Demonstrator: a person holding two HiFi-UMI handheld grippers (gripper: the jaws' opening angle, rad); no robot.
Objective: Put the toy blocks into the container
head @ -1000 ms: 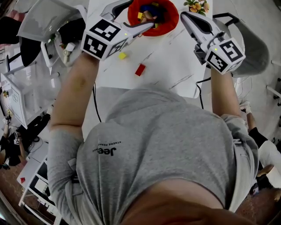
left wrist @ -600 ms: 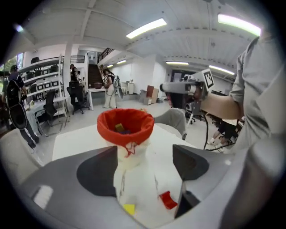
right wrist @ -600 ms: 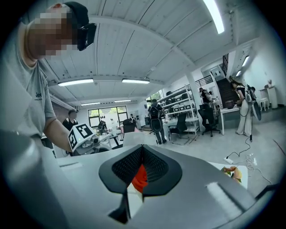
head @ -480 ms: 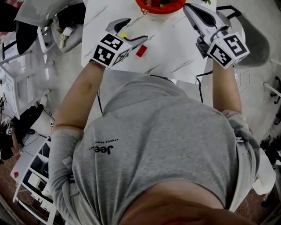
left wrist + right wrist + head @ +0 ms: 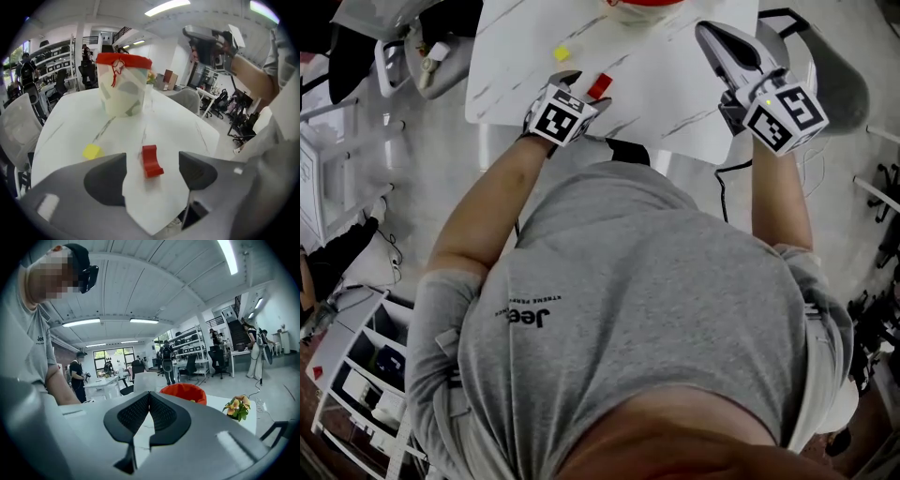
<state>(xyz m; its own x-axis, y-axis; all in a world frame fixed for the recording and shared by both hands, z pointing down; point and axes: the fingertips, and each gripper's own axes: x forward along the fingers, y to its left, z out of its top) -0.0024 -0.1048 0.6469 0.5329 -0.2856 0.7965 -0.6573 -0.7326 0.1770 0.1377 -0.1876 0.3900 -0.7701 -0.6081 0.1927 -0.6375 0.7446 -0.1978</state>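
Observation:
A red arch-shaped block (image 5: 152, 161) (image 5: 599, 86) lies on the white table (image 5: 675, 84) near its front edge. My left gripper (image 5: 152, 172) (image 5: 584, 91) is low over the table with the block between its jaw tips and slightly ahead. The jaws are closing, and neither pad touches the block. A yellow block (image 5: 92, 151) (image 5: 562, 53) sits to the left, a little farther back. The container (image 5: 123, 84) (image 5: 185, 392), pale with a red rim, stands at the table's far side. My right gripper (image 5: 149, 401) (image 5: 710, 33) is held up at the right, shut and empty.
A small pot of flowers (image 5: 236, 408) stands right of the container. Grey office chairs (image 5: 839, 89) flank the table. A black cable (image 5: 727, 187) hangs off the near edge. People stand at desks in the background (image 5: 78, 373).
My left gripper has come back from over the container to the near table edge and now frames the red block. The right gripper has hardly moved.

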